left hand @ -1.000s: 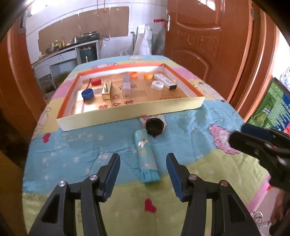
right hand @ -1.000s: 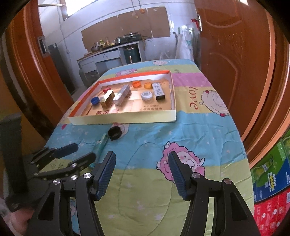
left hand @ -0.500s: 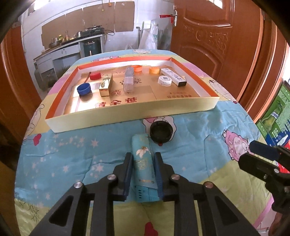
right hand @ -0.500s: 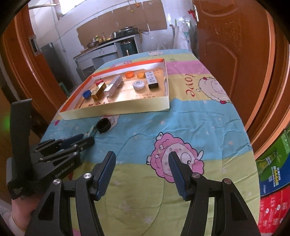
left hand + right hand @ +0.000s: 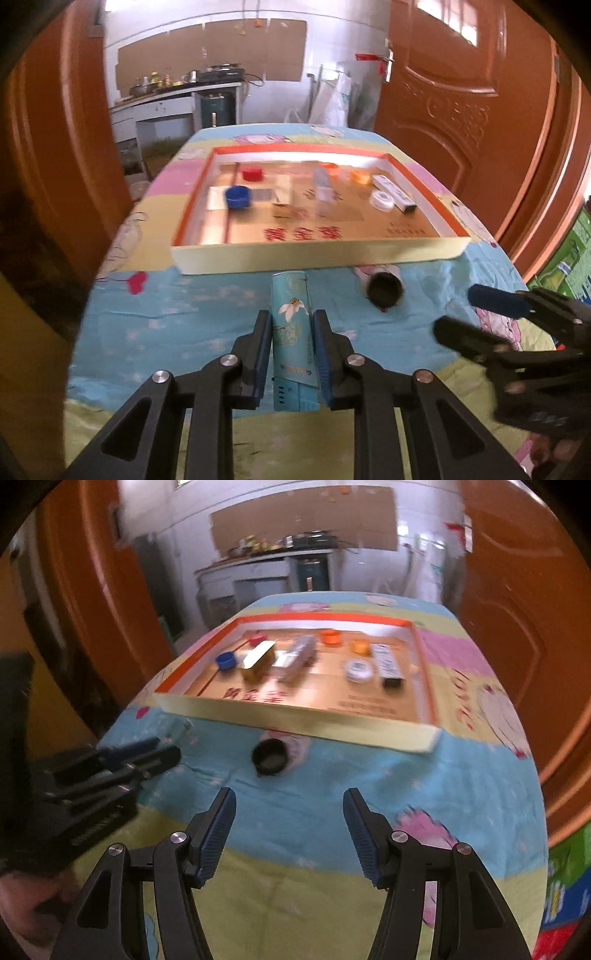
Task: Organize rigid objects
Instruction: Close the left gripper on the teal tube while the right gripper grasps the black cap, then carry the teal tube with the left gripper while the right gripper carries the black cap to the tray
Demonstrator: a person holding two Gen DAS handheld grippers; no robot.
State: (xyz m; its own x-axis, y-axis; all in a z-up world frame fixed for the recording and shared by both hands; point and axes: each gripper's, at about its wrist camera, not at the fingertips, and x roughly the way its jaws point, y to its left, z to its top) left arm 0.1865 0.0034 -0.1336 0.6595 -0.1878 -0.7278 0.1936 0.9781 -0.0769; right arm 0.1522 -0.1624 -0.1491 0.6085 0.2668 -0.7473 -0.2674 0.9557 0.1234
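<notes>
Your left gripper (image 5: 291,345) is clamped on the teal box (image 5: 293,332), its two blue pads pressed flat against the long sides, and the box points straight at the near wall of the tray (image 5: 317,254). The box looks lifted off the quilt (image 5: 155,317), though the blur makes that hard to confirm. Your right gripper (image 5: 288,827) hangs with its fingers spread wide and nothing between them, aimed at the black cap (image 5: 270,756), which sits on the quilt just short of the tray's near wall.

Judging from the grip, the step in hand is carrying the box over that wall and setting it down inside. Keep the squeeze even; the box is long, slim and held at its rear half, so the front end may droop. Raise it until the front end passes well above the wall's top edge before you push forward, or it will catch the cardboard and shove the tray.

Inside, the near strip of the tray floor along the front wall is bare. Behind it stand the blue cap (image 5: 238,196), the gold box (image 5: 258,661) and the white round tin (image 5: 382,200). Lay the box in that front strip, lengthwise along the wall.

Keep your right gripper near the quilt's right edge until the left one is over the tray.
</notes>
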